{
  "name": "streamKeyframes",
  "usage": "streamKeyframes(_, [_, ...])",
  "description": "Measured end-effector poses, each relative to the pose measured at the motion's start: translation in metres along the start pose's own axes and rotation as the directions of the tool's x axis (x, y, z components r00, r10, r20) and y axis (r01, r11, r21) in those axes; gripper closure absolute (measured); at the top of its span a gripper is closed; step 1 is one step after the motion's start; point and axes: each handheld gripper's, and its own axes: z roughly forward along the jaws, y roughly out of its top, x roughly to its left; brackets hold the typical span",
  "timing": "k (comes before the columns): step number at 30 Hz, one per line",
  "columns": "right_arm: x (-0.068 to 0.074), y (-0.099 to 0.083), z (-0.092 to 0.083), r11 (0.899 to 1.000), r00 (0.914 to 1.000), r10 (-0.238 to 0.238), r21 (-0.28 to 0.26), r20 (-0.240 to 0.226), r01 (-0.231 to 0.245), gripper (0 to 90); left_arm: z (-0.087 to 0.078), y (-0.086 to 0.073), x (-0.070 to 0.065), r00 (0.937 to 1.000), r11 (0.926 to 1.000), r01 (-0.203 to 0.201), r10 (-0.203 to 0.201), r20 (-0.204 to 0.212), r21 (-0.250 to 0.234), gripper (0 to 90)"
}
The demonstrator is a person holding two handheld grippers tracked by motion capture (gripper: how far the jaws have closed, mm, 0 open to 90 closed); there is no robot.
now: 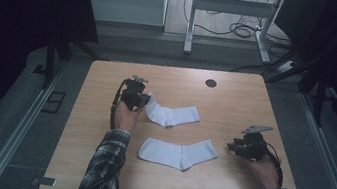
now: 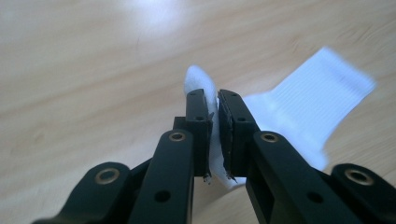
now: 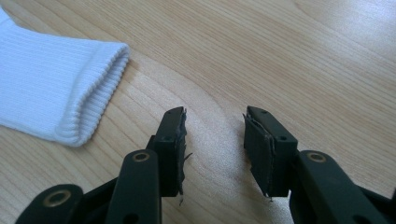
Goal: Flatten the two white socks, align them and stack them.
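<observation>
My left gripper [image 2: 214, 105] is clamped on one end of the far sock [image 1: 173, 114], pinching a fold of it up off the table [image 1: 235, 109]. My right gripper [image 3: 214, 123] has its jaws apart, holding nothing, just off the cuff of the near sock [image 3: 51, 88], which lies flat just this side of the far sock.
</observation>
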Motion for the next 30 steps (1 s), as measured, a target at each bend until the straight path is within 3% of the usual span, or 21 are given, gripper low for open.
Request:
streamKeyframes(2, [0.001, 0.000, 0.000, 1.000, 1.0000, 0.002, 0.002, 0.002, -0.002, 57.3, 0.003, -0.022, 0.008, 0.9999, 0.9999, 0.014, -0.014, 0.001, 0.008, 82.6])
streamKeyframes(3, [0.001, 0.000, 0.000, 1.000, 1.0000, 0.002, 0.002, 0.002, -0.002, 57.3, 0.003, -0.022, 0.008, 0.9999, 0.9999, 0.014, -0.014, 0.001, 0.008, 82.6])
streamKeyframes(13, [0.002, 0.000, 0.001, 1.000, 1.0000, -0.001, -0.004, 0.007, 0.001, 55.8, 0.005, -0.084, 0.020, 0.9995, 0.9995, 0.031, -0.031, -0.005, 0.007, 82.5])
streamKeyframes(16, [0.002, 0.000, 0.001, 1.000, 1.0000, -0.001, -0.004, 0.008, 0.001, 55.1, 0.004, -0.096, 0.024, 0.9990, 0.9988, 0.045, -0.045, 0.003, -0.016, 77.8])
streamKeyframes(17, [0.002, 0.000, 0.001, 1.000, 1.0000, -0.004, -0.007, 0.006, 0.004, 54.9, 0.000, -0.100, 0.026, 0.9988, 0.9969, 0.049, -0.049, 0.007, -0.061, 66.9])
streamKeyframes(22, [0.002, 0.000, 0.001, 1.000, 1.0000, 0.002, -0.009, 0.005, -0.002, 54.9, -0.008, -0.104, 0.028, 0.9989, 0.9900, 0.045, -0.047, -0.008, -0.134, 53.8])
streamKeyframes(24, [0.002, 0.000, 0.001, 1.000, 1.0000, -0.002, -0.010, 0.009, 0.002, 54.7, -0.008, -0.104, 0.029, 0.9987, 0.9886, 0.050, -0.051, -0.003, -0.142, 53.0])
streamKeyframes(26, [0.003, 0.000, 0.001, 1.000, 1.0000, -0.001, -0.009, 0.010, 0.001, 54.6, -0.005, -0.105, 0.030, 0.9986, 0.9879, 0.054, -0.053, 0.006, -0.146, 51.9])
streamKeyframes(30, [0.004, 0.000, 0.001, 1.000, 0.9999, -0.003, -0.010, 0.014, 0.003, 53.0, 0.006, -0.105, 0.029, 0.9992, 0.9931, 0.016, -0.020, -0.034, -0.116, 50.2])
